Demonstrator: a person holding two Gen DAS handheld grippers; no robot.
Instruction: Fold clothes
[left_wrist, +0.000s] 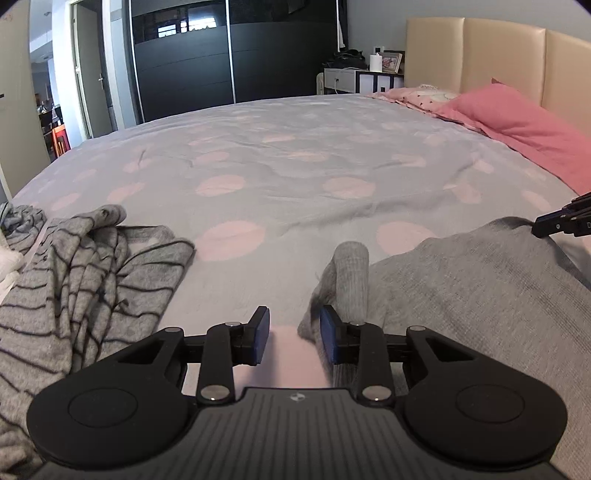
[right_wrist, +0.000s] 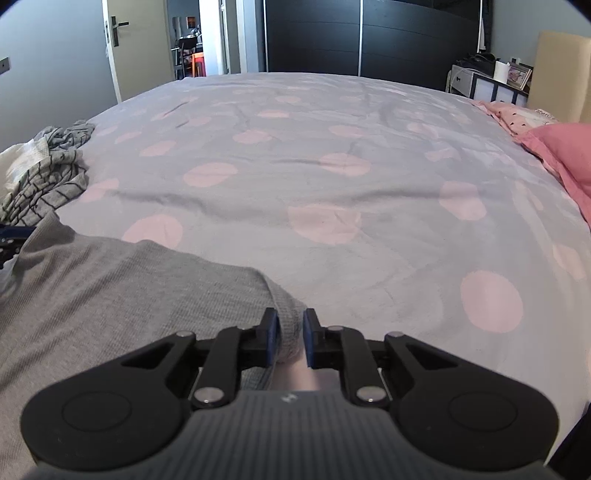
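Both grippers sit low over the near edge of a bed covered in a grey duvet (right_wrist: 332, 155) printed with large pale pink dots. On the left gripper (left_wrist: 294, 334) the blue-padded jaws stand apart with only the duvet showing between them; its right finger (left_wrist: 328, 332) lies against the edge of a plain grey ribbed garment (left_wrist: 461, 280), where a narrow cuff or rolled corner of the cloth stands up just beyond the fingertip, but nothing is pinched. On the right gripper (right_wrist: 290, 339) the gap is narrower, and a ribbed corner of the same grey garment (right_wrist: 110, 288) lies between the pads — touching the left pad (right_wrist: 272, 338), while a sliver of space shows against the right one, so I cannot tell whether the cloth is truly clamped. The garment itself is spread fairly flat on the duvet, stretching between the two grippers: it fills the lower right of the left wrist view and the lower left of the right wrist view. Off to the left lies a crumpled heap of grey clothing with thin dark stripes (left_wrist: 85, 273), apart from the plain garment, and something white (right_wrist: 22, 158) lies at its far side. Pink pillows (left_wrist: 524, 129) rest against a cream padded headboard (left_wrist: 502, 55) on the right, and dark sliding wardrobe doors (right_wrist: 369, 37) stand beyond the bed.
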